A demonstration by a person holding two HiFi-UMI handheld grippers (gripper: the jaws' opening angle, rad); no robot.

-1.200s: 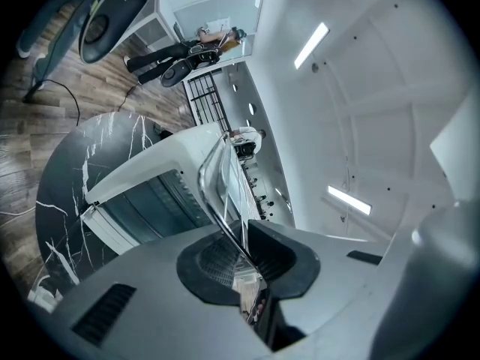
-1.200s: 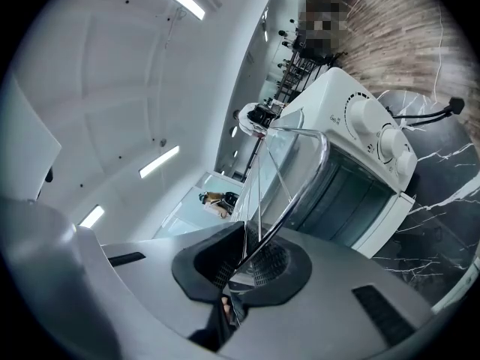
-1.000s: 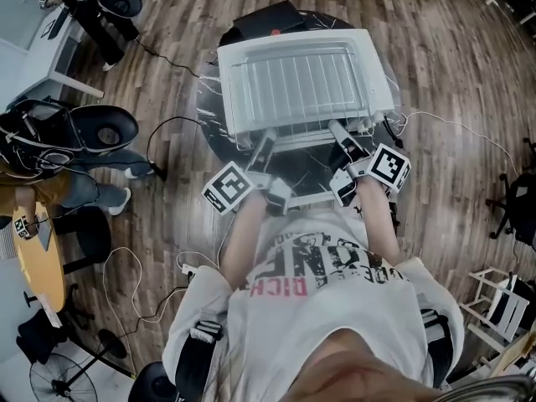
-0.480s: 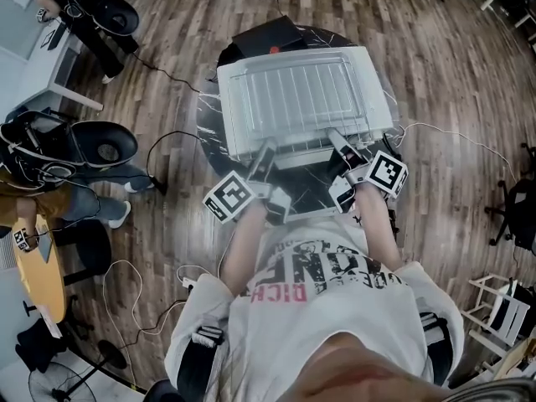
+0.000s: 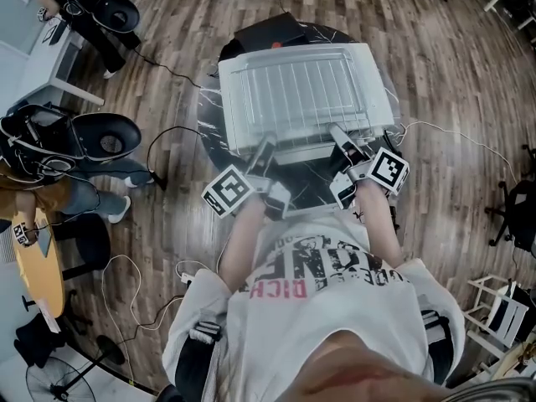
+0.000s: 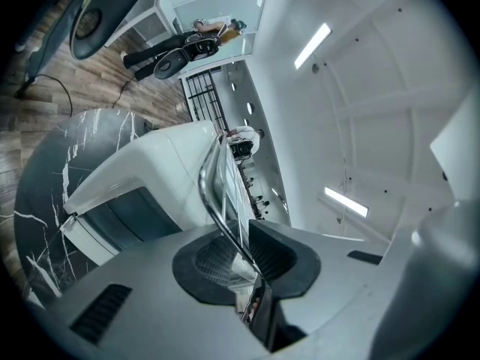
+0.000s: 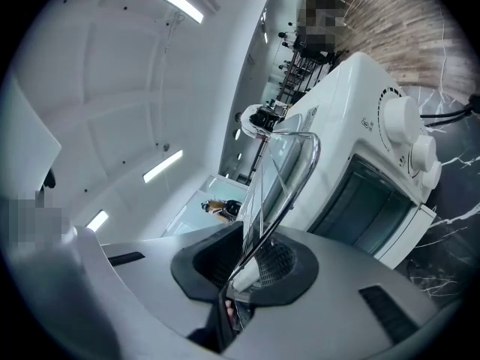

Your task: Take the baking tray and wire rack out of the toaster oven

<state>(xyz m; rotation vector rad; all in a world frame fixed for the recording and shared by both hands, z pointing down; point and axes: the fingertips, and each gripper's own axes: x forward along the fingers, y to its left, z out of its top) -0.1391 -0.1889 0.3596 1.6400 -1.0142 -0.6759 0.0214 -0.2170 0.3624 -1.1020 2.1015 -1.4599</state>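
Wood floor (image 5: 452, 65) spreads all round a round dark marble table (image 5: 209, 115) at 12 o'clock from the person. The white toaster oven (image 7: 341, 118) takes up most of the tabletop, leaving only narrow strips of marble at its 9 and 3 o'clock sides. The wire rack (image 5: 297, 95) lies level over the oven's top, out of the cavity. Whether it touches the top I cannot tell.

The left gripper (image 6: 241, 250) and right gripper (image 7: 251, 265) each have their jaws clamped on the rack's near rim wire, one toward each near corner.

A black box (image 5: 272, 30) sits on the table's far edge. Office chairs (image 5: 105, 136) crowd 9 to 10 o'clock, and cables (image 5: 180, 124) trail over the floor beside them. A white stand (image 5: 502, 296) is at 4 o'clock. The floor is widest open at 1 to 2 o'clock.
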